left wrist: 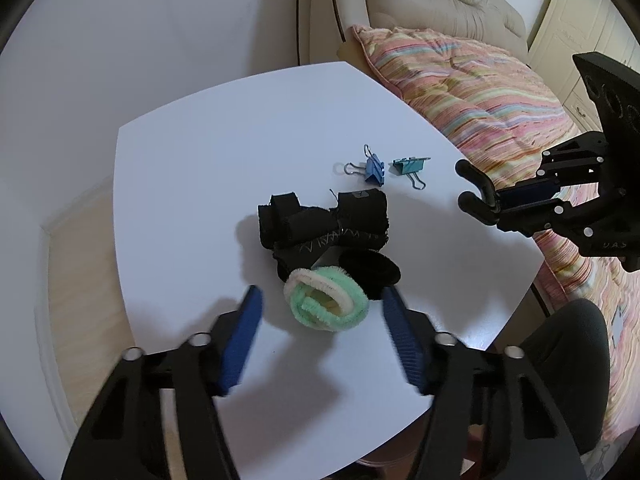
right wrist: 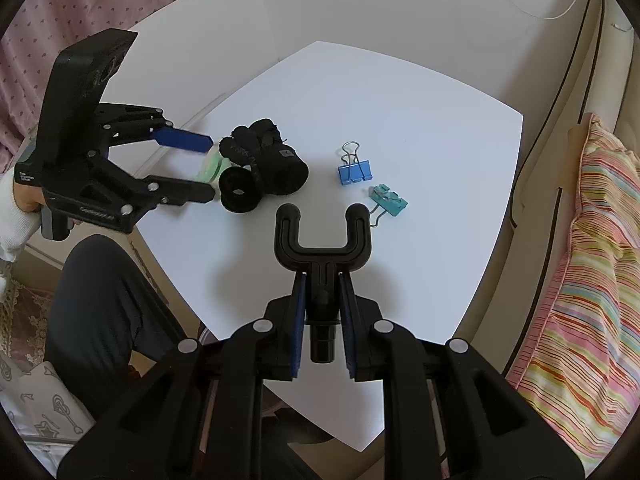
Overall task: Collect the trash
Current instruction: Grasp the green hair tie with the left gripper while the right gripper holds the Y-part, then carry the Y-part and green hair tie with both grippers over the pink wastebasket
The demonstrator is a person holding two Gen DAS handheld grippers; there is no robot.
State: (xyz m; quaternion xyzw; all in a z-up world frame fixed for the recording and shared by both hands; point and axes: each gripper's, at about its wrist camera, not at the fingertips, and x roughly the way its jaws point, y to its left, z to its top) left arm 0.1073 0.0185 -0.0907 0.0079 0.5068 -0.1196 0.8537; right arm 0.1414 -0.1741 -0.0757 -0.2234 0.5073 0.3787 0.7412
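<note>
Left gripper [left wrist: 322,312] straddles the pipe-cleaner coil [left wrist: 326,304], jaws apart, blue pads [left wrist: 244,340] flanking it, not pressing; nothing held yet. Coil is green and cream, fuzzy, lies flat on the white table [left wrist: 200,184], touching the black cloth bundle [left wrist: 324,224] and just beside a black ring [left wrist: 370,270].

Right gripper [right wrist: 322,308] is clamped on a black fork tool [right wrist: 322,236] by its stem, prongs forward, above the table's near part.

Handling guess: coil looks very light, soft and springy, wire core likely bends under squeeze, fuzz gives good friction, not fragile. Best hold: across the whole coil's outer sides, pads low near the table so loose ends come along. Risk: the far pad catches the ring or cloth and drags them too.

Blue clip [left wrist: 374,170] and teal clip [left wrist: 408,166] sit well apart from the bundle, toward the table's far side; hard, small, slippery metal handles.

Room: open table left of the coil and toward the near edge. Table edge is near on the right, with a striped quilt [left wrist: 480,88] beyond. A knee [left wrist: 568,344] sits under the near-right corner. Lift straight up, clear.
</note>
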